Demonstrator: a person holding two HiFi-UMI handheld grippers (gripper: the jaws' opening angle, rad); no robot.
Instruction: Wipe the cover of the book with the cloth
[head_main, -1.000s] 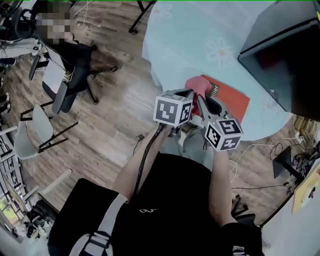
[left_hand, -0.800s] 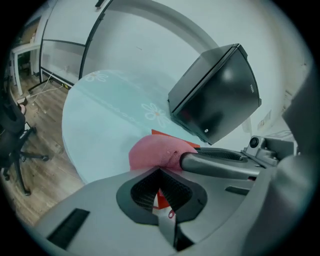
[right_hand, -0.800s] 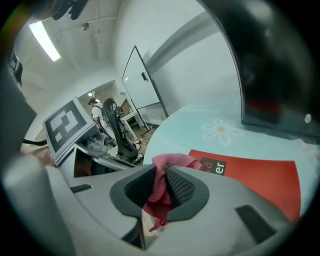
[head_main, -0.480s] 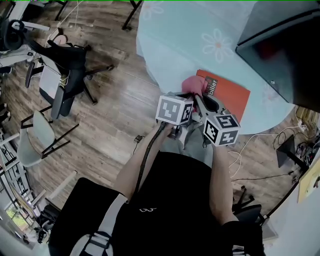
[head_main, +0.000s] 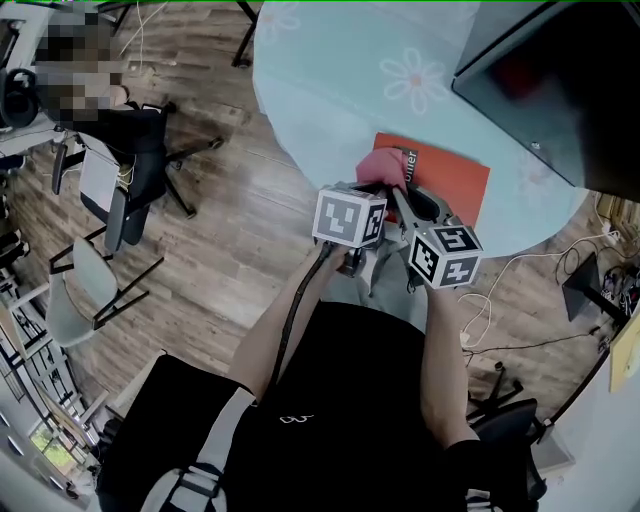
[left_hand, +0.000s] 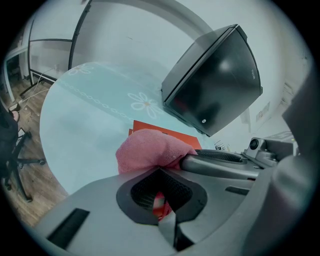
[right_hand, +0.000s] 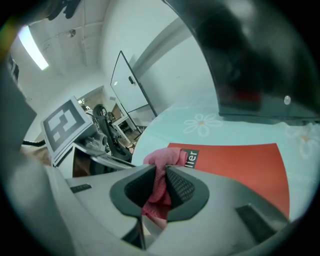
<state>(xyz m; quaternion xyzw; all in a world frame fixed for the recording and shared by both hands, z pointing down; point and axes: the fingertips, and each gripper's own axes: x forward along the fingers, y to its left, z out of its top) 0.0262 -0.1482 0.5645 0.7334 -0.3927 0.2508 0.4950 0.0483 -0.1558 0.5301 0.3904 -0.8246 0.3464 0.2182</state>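
Note:
An orange-red book (head_main: 447, 183) lies near the front edge of a round pale-blue table (head_main: 330, 90). A bunched pink cloth (head_main: 381, 166) rests on the book's left end, beside its spine label. Both grippers meet at the cloth. In the right gripper view the right gripper (right_hand: 161, 172) is shut, with the cloth (right_hand: 162, 160) pinched between its pads over the book (right_hand: 240, 165). In the left gripper view the left gripper (left_hand: 160, 172) looks shut, with a red scrap of cloth in its jaw pocket. The rest of the cloth (left_hand: 150, 150) bulges just beyond it, over the book (left_hand: 155, 126).
A large black box (head_main: 560, 80) stands on the table behind the book, close to its far edge (left_hand: 215, 85). Office chairs (head_main: 120, 190) and a seated person are on the wooden floor at left. Cables (head_main: 520, 285) trail on the floor at right.
The head view has swung, so the table and book sit higher and further left in the picture. Both grippers stay together on the cloth at the book's left end.

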